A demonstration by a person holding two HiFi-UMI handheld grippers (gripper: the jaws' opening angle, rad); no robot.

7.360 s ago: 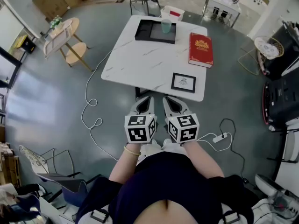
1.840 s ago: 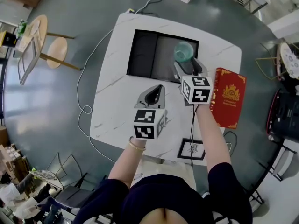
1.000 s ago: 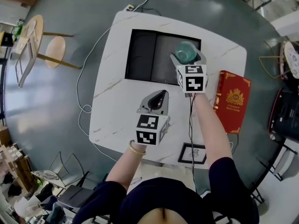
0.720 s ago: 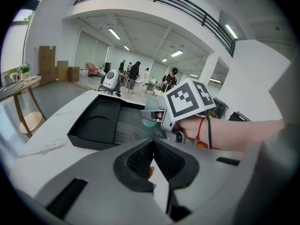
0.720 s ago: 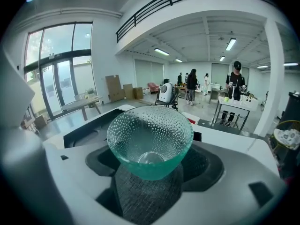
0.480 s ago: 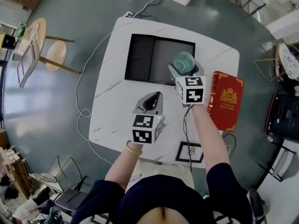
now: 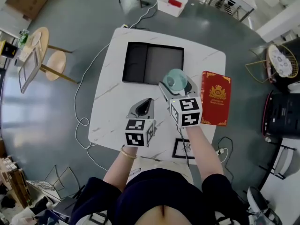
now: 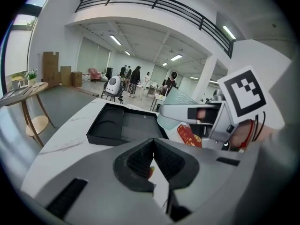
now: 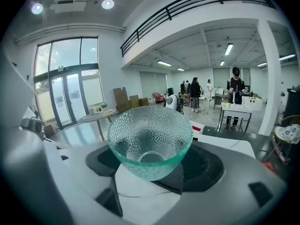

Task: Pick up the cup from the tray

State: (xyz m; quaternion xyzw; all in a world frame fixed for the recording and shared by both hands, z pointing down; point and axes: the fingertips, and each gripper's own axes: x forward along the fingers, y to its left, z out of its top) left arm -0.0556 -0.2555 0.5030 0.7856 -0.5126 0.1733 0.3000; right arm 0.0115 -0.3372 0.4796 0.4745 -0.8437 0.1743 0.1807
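Observation:
A teal dimpled glass cup (image 7: 174, 80) hangs over the white table (image 7: 112, 107), near the front right corner of the black tray (image 7: 152, 63). My right gripper (image 7: 176, 86) is shut on it. In the right gripper view the cup (image 9: 150, 139) sits upright between the dark pads (image 9: 206, 165), its mouth open and empty. The tray holds nothing; its two recesses (image 8: 122, 125) show bare. My left gripper (image 7: 144, 108) hovers over the table to the left of the right one, shut with nothing in it (image 8: 152, 161). In the left gripper view the cup (image 8: 176, 109) sits to the right.
A red book (image 7: 215, 97) lies at the table's right edge, close beside the cup. A small framed picture (image 7: 186, 149) lies near the front edge. Wooden stools (image 7: 47, 55) stand to the left, a cable (image 7: 84, 121) trails on the floor, and a white box (image 7: 171, 3) sits beyond the table.
My right gripper closed on the cup, lifted it off the tray and drew it toward the person. The left gripper stayed shut over the table.

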